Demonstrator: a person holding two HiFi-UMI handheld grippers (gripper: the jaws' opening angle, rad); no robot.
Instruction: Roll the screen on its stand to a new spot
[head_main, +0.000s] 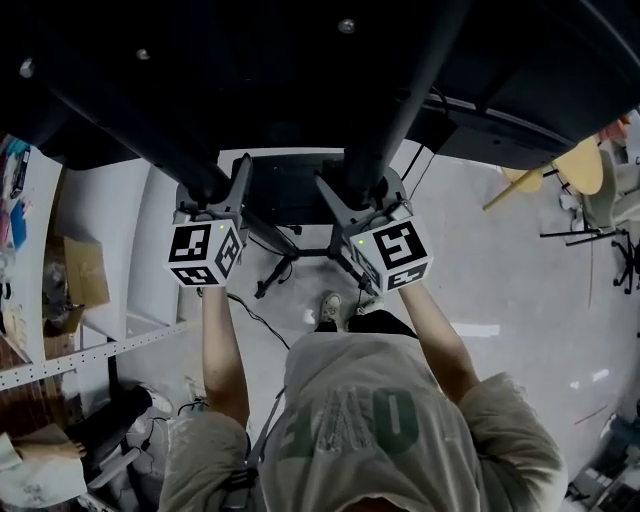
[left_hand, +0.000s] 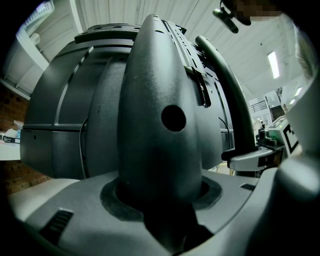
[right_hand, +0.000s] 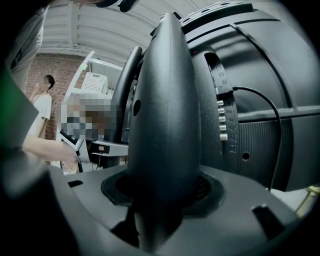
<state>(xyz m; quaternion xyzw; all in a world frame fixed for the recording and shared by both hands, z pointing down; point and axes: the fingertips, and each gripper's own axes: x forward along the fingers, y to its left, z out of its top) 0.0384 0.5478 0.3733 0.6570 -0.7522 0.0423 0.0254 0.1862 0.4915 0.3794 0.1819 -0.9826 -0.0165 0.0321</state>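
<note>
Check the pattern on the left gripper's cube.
Black-and-white square markers on the cube; it shows best in the head view.

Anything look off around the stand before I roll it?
A loose black cable trails across the floor beside the stand's base leg, where a wheel might catch it. Otherwise nothing stands out: the left tool and right tool each clamp a stand post.

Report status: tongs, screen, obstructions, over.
Left tongs shut on left upright, right tongs on right upright. Screen mounted behind them. Cable on floor near stand base.
</note>
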